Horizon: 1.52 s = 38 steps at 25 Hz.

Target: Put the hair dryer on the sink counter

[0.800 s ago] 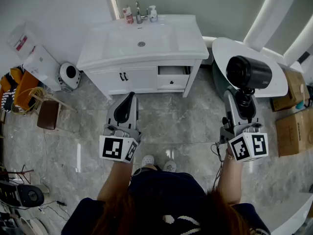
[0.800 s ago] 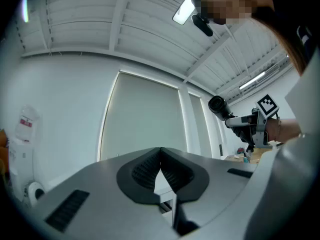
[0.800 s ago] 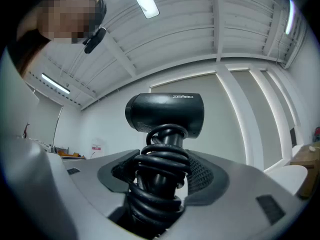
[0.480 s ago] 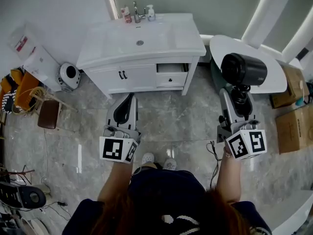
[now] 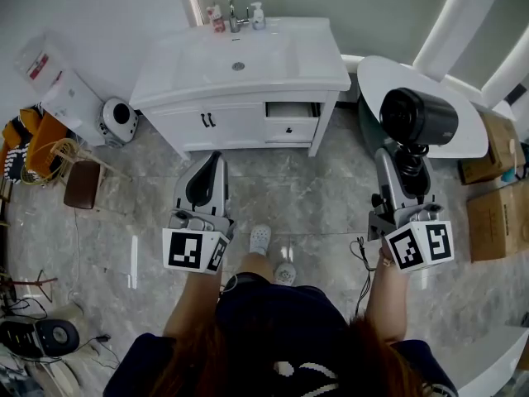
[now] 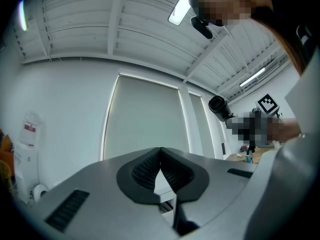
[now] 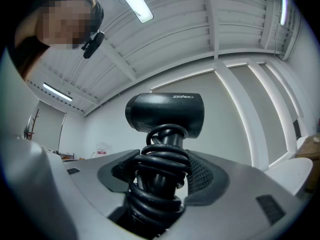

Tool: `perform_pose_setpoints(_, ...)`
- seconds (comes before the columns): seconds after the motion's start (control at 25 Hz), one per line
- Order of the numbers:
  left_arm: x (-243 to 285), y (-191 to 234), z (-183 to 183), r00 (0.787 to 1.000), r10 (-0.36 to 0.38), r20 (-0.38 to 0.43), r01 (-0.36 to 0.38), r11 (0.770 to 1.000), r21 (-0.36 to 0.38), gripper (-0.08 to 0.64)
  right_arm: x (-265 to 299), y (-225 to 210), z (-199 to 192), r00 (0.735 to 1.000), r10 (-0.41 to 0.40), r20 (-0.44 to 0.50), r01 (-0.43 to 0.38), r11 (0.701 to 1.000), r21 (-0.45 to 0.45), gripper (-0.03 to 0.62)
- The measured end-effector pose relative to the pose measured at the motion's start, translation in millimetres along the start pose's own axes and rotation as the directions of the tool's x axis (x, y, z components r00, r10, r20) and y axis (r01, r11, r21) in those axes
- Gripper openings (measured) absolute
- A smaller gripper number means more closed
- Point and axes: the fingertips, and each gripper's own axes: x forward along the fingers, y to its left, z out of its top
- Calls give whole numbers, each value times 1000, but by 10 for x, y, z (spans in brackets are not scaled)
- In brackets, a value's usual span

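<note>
While I face the sink counter [image 5: 318, 69] | right gripper [image 5: 407, 165] clamps the cord-wrapped handle of the hair dryer [image 5: 417, 116], upright, seemingly well short of it | left gripper [image 5: 215, 160] closed, empty.

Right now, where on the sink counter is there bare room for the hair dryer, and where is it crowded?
The sink counter is bare right of the basin, up to its right edge, and also left of the basin. It is crowded at the back: the faucet stands between a reddish bottle and a white pump bottle.
</note>
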Motion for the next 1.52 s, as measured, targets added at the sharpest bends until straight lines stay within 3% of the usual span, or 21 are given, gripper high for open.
perform_pose_setpoints(0.36, 661, 172, -227, 1000, -22, 15, 22, 1000, -17, 18, 518, -238, -202, 1000, -2, -15, 2, 1000, 0, 291)
perform_pose_setpoints(0.96, 2687, 1384, -477, 995, -95, 27, 95, 995, -16, 18, 2718, -676, -345, 999, -52, 9, 52, 999, -3, 291)
perform_pose_setpoints(1.28, 3194, 1588, -656, 996, -94, 13, 94, 995, -23, 18, 3194, -917, -528, 998, -57, -11, 57, 998, 15, 291)
perform_pose_setpoints(1.52, 3799, 1793, -871, 998, -61, -7, 61, 998, -21, 18, 3881, -1270, -708, 1000, -22, -19, 23, 999, 22, 291)
